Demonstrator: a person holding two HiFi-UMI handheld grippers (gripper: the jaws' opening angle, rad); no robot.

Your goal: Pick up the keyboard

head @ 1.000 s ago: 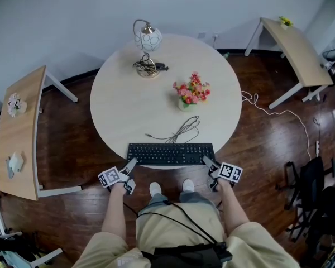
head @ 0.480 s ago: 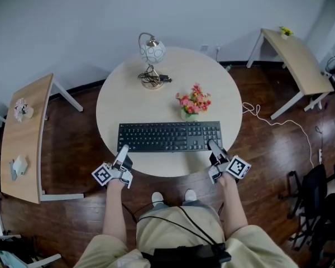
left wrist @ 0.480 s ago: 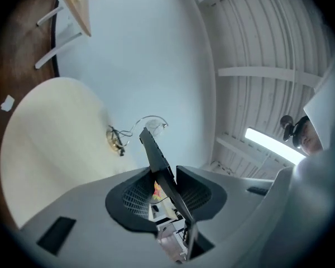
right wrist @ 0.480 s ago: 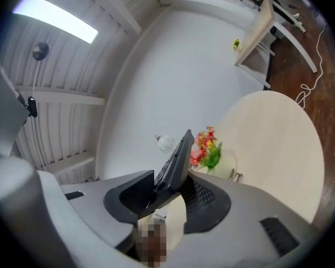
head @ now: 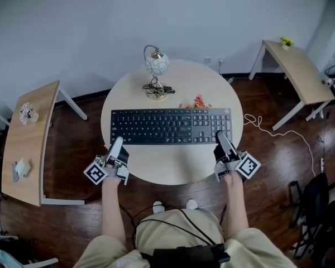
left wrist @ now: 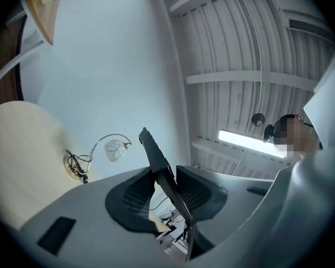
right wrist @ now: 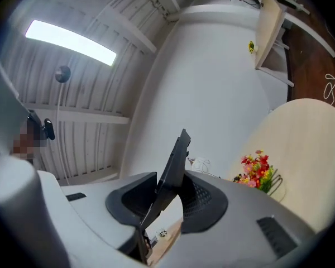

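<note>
The black keyboard [head: 171, 126] hangs in the air above the round beige table [head: 162, 166], held level at both ends. My left gripper [head: 117, 144] is shut on its near left corner. My right gripper [head: 220, 136] is shut on its near right corner. In the left gripper view the keyboard [left wrist: 159, 169] shows edge-on as a thin black slab clamped between the grey jaws. The right gripper view shows the same, with the keyboard [right wrist: 172, 172] pinched between the jaws. The keyboard hides most of the flower pot [head: 198, 102] behind it.
A white lamp [head: 156, 66] with a coiled cord stands at the table's far side. Wooden side desks stand at the left [head: 28, 144] and the far right [head: 298, 71]. A white cable [head: 279, 127] trails on the dark wood floor. My legs stand at the table's near edge.
Both grippers have risen with the keyboard, lifting it off the table's near edge. It now hangs larger in the head view, covering the flowers and the loose cable.
</note>
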